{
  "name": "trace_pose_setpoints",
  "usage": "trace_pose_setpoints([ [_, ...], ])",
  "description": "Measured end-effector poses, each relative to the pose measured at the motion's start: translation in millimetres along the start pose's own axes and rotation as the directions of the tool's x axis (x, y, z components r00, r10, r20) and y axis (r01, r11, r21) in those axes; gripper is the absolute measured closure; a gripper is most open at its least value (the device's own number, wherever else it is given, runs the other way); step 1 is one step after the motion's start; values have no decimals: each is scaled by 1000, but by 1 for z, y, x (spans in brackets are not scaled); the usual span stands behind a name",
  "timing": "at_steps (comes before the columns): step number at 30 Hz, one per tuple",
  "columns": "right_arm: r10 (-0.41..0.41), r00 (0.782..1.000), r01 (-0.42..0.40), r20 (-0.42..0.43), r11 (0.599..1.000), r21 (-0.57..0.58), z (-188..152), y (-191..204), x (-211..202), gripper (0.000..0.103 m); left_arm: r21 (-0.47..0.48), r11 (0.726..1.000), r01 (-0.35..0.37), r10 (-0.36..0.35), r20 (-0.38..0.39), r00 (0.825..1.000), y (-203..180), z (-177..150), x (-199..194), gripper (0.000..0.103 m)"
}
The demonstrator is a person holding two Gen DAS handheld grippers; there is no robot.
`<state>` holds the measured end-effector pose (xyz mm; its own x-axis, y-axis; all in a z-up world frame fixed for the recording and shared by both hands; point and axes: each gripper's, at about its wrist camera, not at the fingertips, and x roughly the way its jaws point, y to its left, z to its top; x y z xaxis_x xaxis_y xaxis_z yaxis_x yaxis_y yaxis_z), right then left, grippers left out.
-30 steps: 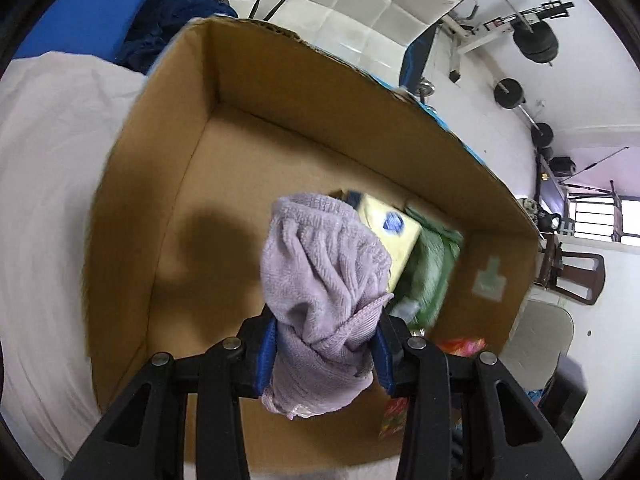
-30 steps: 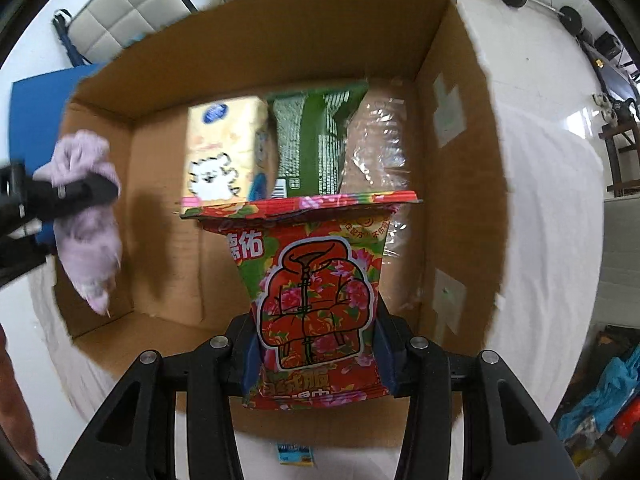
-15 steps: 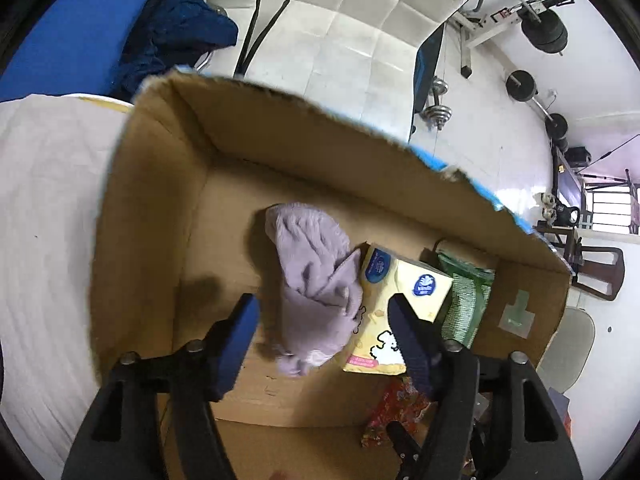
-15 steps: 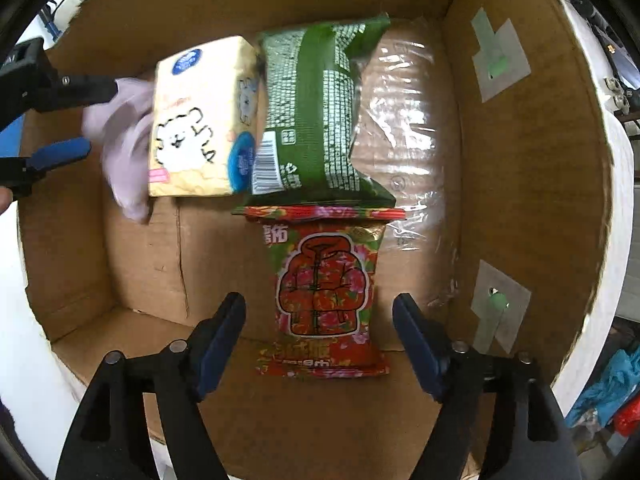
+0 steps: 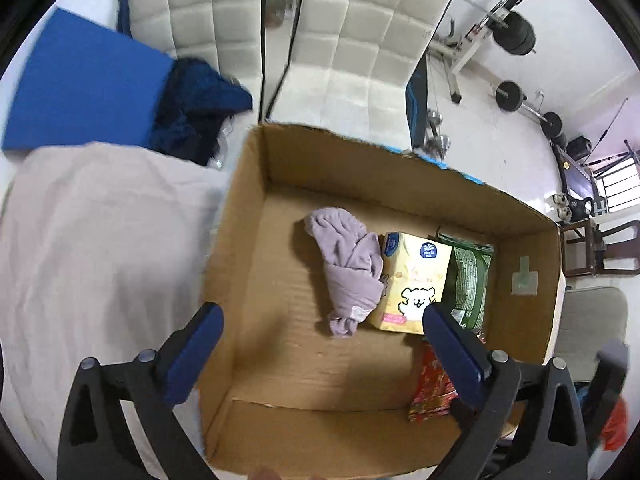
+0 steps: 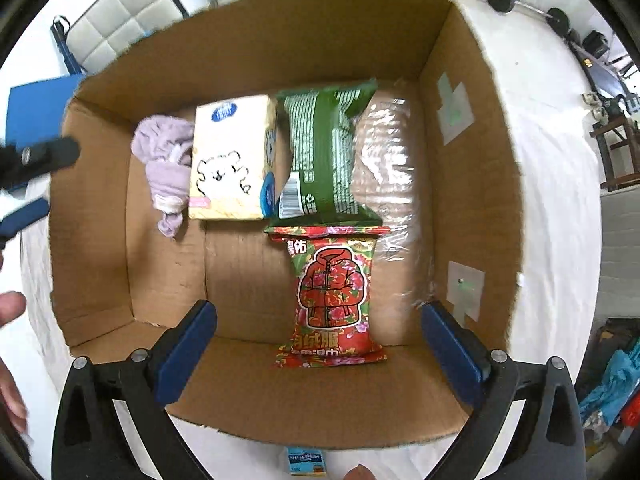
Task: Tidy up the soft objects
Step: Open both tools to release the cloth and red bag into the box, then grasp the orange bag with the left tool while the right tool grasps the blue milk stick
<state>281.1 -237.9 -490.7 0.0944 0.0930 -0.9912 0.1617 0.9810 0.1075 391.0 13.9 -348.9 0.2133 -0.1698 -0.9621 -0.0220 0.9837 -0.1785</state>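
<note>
Two grippers, both mine, both spread wide with nothing between the pads. My left gripper [image 5: 320,344] hovers above the near-left part of the cardboard box [image 5: 248,216], one finger over the box's left wall, the other over its floor. My right gripper [image 6: 318,328] hangs over the near edge of the same box, its pads either side of the red floral packet [image 6: 330,300] without touching it.

Five soft things lie on the box floor, one of each. Along the far wall, left to right: one lilac cloth [image 6: 166,168], crumpled, touching the left side of one yellow tissue pack [image 6: 232,164] with a cartoon dog; one green packet [image 6: 324,160] just beside the tissue pack; and one clear plastic-wrapped bundle [image 6: 384,184] running along the right wall toward the near edge. The red floral packet lies lengthwise in front of the green packet, its far seal tucked under or touching that packet's near end; I cannot tell which.

Open floor is the near-left part of the box, from the cloth and tissue pack to the near wall, and from the left wall across to the red packet. All four walls stand upright. The box sits on a white sheet [image 5: 92,240], with a small blue-topped carton [image 6: 306,462] just outside its near wall.
</note>
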Motion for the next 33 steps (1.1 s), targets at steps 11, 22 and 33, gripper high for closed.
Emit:
trace_pose_setpoints([
  [11, -21, 978, 11, 210, 999, 47, -22, -5, -73, 0, 71, 996, -61, 39, 278, 960, 2, -55, -76, 1],
  [22, 3, 958, 1, 287, 1000, -11, -68, 8, -126, 0, 68, 994, -82, 54, 338, 940, 5, -102, -120, 1],
  [33, 69, 955, -76, 290, 997, 13, -115, -1, -136, 0, 81, 994, -67, 44, 257, 966, 12, -155, -118, 1],
])
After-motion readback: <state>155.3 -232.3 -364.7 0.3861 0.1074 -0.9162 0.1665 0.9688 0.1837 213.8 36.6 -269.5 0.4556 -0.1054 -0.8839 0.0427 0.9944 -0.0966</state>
